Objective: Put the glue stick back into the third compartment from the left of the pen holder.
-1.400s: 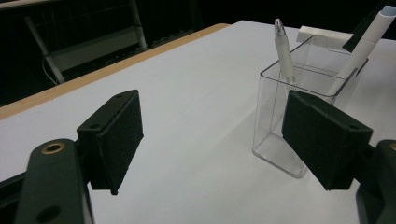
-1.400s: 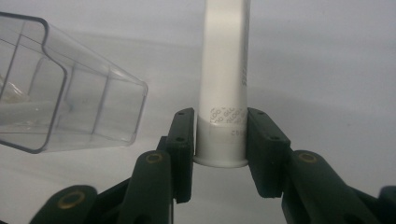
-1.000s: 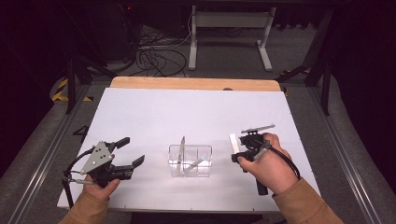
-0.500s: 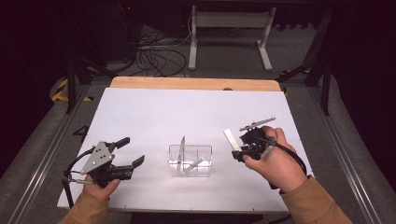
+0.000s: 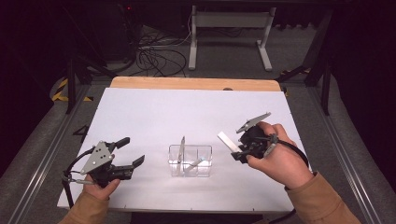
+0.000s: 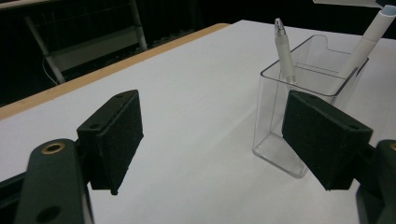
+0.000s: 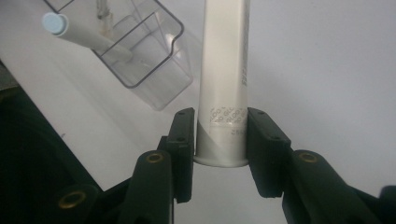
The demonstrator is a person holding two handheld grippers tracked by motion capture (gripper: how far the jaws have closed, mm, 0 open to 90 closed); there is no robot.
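Well clear: table edge (image 5: 196,84), right claw (image 5: 237,148)

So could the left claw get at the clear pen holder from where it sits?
Probably yes: the left claw is open and empty, the clear pen holder stands just beside it, and only bare white table lies between them.

The left hand (image 5: 95,179) sat at the lower left of the high view, its forearm entering from the bottom edge. It held the left gripper (image 5: 130,154) level, jaws spread wide and pointing right. At the lower right, the right hand (image 5: 275,156) gripped the right gripper (image 5: 238,149), pointing left, its jaws pressed against a white tube (image 7: 223,79).
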